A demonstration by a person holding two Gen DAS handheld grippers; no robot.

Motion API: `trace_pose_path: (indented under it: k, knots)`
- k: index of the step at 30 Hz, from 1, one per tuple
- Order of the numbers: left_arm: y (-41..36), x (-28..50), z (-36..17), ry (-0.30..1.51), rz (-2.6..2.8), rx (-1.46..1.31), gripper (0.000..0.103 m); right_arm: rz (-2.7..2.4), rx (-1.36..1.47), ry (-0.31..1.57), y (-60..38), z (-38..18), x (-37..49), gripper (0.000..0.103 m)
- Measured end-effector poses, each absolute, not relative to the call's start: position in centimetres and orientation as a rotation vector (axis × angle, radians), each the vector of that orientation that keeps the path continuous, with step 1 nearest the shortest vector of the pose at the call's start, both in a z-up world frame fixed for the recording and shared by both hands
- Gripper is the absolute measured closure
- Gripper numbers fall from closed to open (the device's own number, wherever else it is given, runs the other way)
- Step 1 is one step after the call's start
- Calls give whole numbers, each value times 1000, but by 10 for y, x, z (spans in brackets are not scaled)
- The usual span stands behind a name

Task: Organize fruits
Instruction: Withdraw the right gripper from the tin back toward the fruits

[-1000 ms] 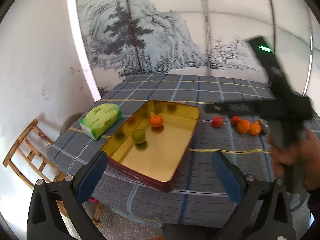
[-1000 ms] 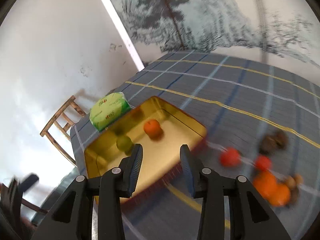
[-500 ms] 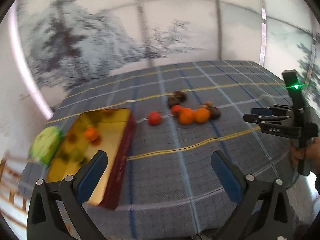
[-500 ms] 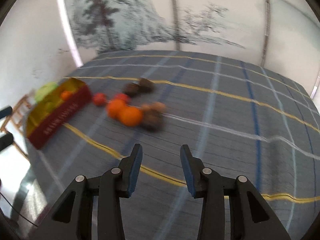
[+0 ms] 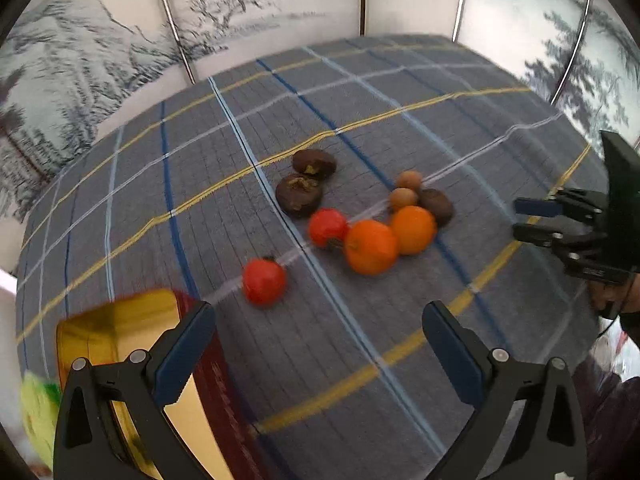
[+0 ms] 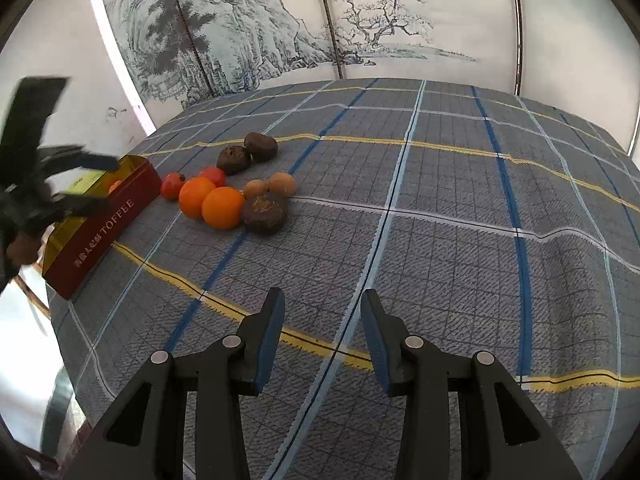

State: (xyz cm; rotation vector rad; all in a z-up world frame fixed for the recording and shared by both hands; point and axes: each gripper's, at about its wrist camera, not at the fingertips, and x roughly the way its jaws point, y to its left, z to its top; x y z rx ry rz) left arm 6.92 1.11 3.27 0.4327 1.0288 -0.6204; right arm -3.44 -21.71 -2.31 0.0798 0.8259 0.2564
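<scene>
A cluster of fruit lies on the plaid tablecloth: two oranges (image 5: 372, 246) (image 6: 222, 207), two red fruits (image 5: 264, 282) (image 6: 172, 186), three dark brown fruits (image 5: 299, 194) (image 6: 265, 213) and two small tan ones (image 5: 403, 199) (image 6: 282, 184). A red and gold toffee tin (image 5: 120, 316) (image 6: 100, 224) sits left of the cluster with an orange fruit inside. My left gripper (image 5: 320, 344) is open and empty, hovering in front of the fruit. My right gripper (image 6: 322, 338) is open and empty, to the right of the cluster; it also shows in the left wrist view (image 5: 536, 220).
The plaid tablecloth (image 6: 440, 208) covers the whole table. A folding screen with an ink landscape (image 6: 280, 32) stands behind it. A green tissue pack (image 5: 38, 412) lies left of the tin. A wooden chair (image 6: 32, 292) stands off the table's left edge.
Both grippers swung from the tin toward the fruit cluster. The left gripper came closer to the fruit. The right gripper pulled away to the right of the cluster. Both stayed open.
</scene>
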Motion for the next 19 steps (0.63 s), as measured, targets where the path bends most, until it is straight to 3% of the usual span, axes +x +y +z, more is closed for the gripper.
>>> trace_pose_path:
  k: [12,18,19]
  knots:
    - [10,119,0,1100,-707,494,2,266,122,851,-223,-29,-30,61]
    - [12,124,-8,1090,-693,497,13,268,128,851,-223,-29,-29,59]
    - [13,124,-7,1080,-682,505,23,267,130,850,-223,-29,-29,59]
